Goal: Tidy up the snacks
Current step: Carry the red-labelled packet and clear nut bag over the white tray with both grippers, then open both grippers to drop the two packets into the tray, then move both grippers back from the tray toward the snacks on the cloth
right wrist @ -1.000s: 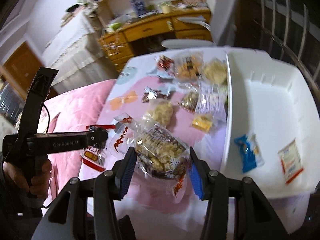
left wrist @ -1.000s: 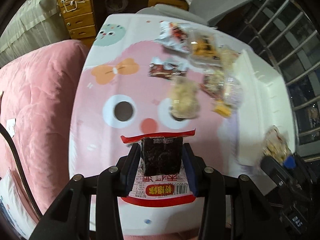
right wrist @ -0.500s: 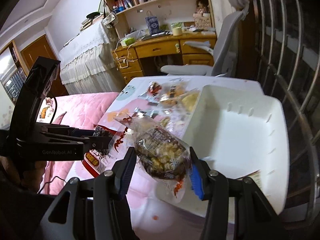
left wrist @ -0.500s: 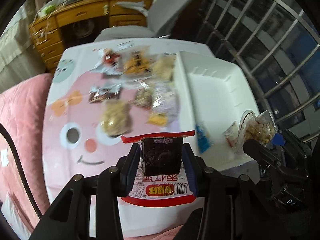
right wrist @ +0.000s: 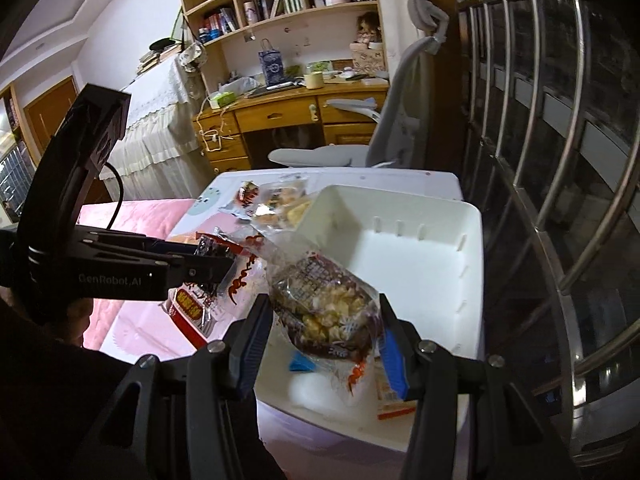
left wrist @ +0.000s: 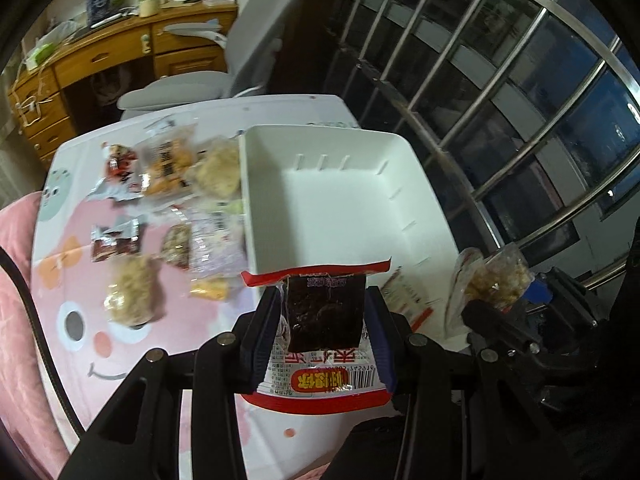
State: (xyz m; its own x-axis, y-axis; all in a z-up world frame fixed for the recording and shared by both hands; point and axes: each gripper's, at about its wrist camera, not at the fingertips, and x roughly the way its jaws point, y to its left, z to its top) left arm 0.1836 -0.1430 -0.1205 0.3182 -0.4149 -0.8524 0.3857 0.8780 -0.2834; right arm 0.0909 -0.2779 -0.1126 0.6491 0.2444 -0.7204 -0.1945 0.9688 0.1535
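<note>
My left gripper (left wrist: 325, 320) is shut on a red-and-white packet with a dark snack inside (left wrist: 324, 312), held above the near rim of the white bin (left wrist: 340, 200). My right gripper (right wrist: 326, 320) is shut on a clear bag of puffed snack (right wrist: 324, 312), held over the near part of the white bin (right wrist: 420, 264). The bin holds a blue packet (right wrist: 302, 362) and a white-and-red packet (right wrist: 390, 398). The right gripper with its bag (left wrist: 492, 280) shows at the right of the left wrist view; the left gripper (right wrist: 200, 264) shows at the left of the right wrist view.
Several loose snack packets (left wrist: 168, 184) lie on the pink cartoon table (left wrist: 80, 320) left of the bin. A pink bed (left wrist: 16, 280) is at the left. A grey chair (right wrist: 400, 120) and wooden desk (right wrist: 280, 112) stand behind. Metal window bars (right wrist: 560, 160) run along the right.
Both grippers have swung right with their packets, from over the table to over the near part of the white bin. Neither has let go.
</note>
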